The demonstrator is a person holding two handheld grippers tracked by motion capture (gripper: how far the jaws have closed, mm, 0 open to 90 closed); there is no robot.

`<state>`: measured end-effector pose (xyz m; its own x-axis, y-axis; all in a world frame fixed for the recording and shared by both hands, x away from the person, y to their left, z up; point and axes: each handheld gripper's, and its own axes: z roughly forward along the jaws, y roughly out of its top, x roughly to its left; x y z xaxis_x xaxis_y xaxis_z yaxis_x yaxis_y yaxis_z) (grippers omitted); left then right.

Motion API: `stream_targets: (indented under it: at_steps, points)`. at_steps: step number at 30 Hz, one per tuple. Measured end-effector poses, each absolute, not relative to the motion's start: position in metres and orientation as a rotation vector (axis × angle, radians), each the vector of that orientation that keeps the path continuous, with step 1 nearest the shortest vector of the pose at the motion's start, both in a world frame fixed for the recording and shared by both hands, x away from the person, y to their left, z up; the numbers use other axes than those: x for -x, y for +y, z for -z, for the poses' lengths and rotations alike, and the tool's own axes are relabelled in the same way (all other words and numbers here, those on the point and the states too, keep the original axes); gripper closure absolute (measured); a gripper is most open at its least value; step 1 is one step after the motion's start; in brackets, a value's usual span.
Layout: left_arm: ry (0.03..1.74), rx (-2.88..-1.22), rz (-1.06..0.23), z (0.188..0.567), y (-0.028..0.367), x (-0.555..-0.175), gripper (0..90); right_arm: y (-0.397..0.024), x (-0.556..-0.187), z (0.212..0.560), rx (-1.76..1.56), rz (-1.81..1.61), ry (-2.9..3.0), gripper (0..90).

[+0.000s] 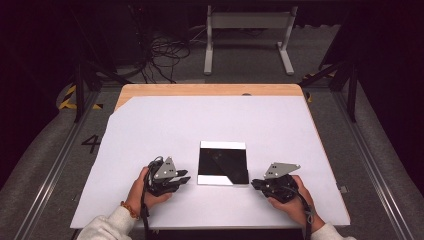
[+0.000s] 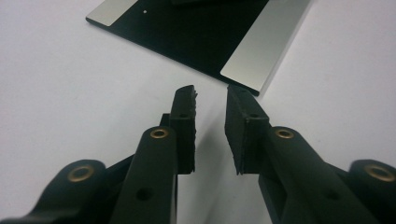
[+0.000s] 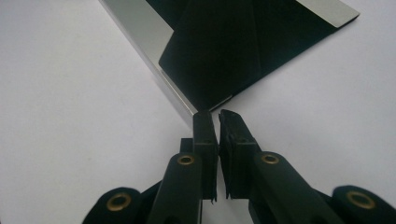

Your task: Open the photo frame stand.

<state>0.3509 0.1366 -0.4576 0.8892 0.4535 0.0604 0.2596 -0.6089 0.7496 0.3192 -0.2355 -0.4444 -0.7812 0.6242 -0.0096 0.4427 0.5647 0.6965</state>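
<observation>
A: Item one? 
B: Black square sheet (image 1: 223, 162) with silver strips, flat on the white surface (image 1: 150, 125), centred near its front edge. 
A: Tongs? 
B: Left tongs (image 2: 210, 109) parted, gripping nothing, at the sheet's near-left corner. Right tongs (image 3: 215, 122) nearly closed, empty, at its near-right corner.

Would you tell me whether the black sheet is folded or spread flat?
Partly folded: the black sheet has a corner flap turned over it, with diagonal creases visible.

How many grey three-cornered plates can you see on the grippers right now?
2. One grey three-cornered metal plate sits on the left gripper, left of the black square sheet; the other plate tops the right gripper, right of it.
</observation>
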Motion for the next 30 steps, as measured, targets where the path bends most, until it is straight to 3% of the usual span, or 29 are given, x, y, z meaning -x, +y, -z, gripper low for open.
stream_targets:
  at_steps: [14, 21, 30]
  points:
    - [0.548, -2.254, -0.343, 0.459, 0.133, -0.353, 61.1, -0.224, -0.328, 0.439, -0.902, -0.894, 2.676, 85.5]
    - [0.531, -2.258, -0.325, 0.459, 0.132, -0.352, 66.5, -0.221, -0.331, 0.439, -0.884, -0.875, 2.707, 86.1]
    - [0.527, -2.262, -0.323, 0.46, 0.131, -0.353, 67.2, -0.221, -0.331, 0.441, -0.894, -0.897, 2.685, 86.8]
